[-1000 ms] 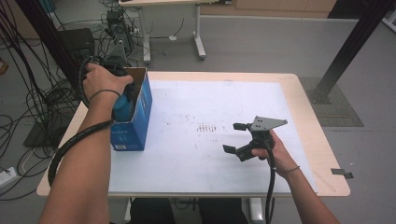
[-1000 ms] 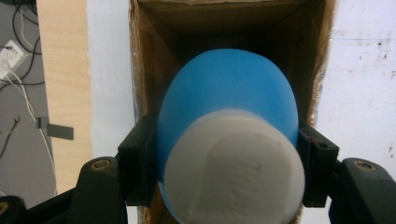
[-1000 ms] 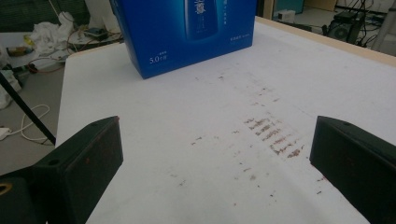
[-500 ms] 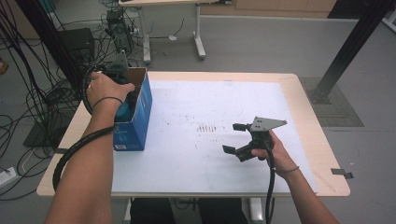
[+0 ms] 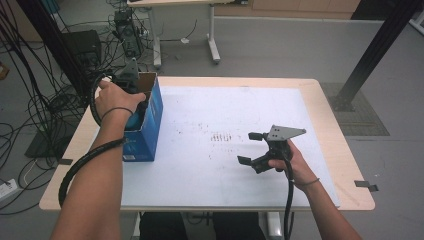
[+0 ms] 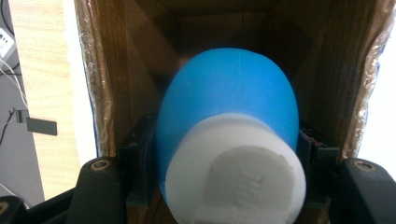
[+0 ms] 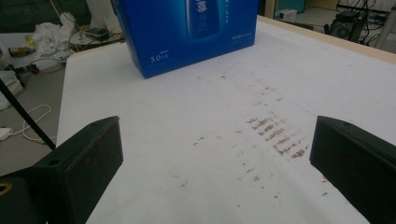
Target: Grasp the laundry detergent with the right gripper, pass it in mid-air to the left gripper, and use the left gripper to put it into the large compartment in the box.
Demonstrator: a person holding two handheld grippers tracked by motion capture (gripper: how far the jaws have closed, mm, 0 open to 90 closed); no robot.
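A blue cardboard box [image 5: 150,125] stands open-topped at the table's left edge. My left gripper [image 5: 135,107] reaches down into it, shut on a blue bottle [image 6: 229,107] with a white cap [image 6: 238,182]. The jaws press on the bottle's sides between the brown inner walls [image 6: 116,70]. A sliver of the bottle [image 5: 134,120] shows under the hand in the high view. My right gripper [image 5: 249,148] rests low over the white sheet at the right centre. It is open [image 7: 215,154] with nothing between its jaws and faces the box [image 7: 187,32].
A white sheet [image 5: 225,100] covers most of the wooden table [image 5: 330,130], with brown smudges [image 5: 222,136] near its middle. Cables and equipment [image 5: 75,50] crowd the floor to the left. A black post [image 5: 370,50] stands off the far right corner.
The left hand has shifted only slightly at the box's open top and still holds the bottle. The right hand has kept still.
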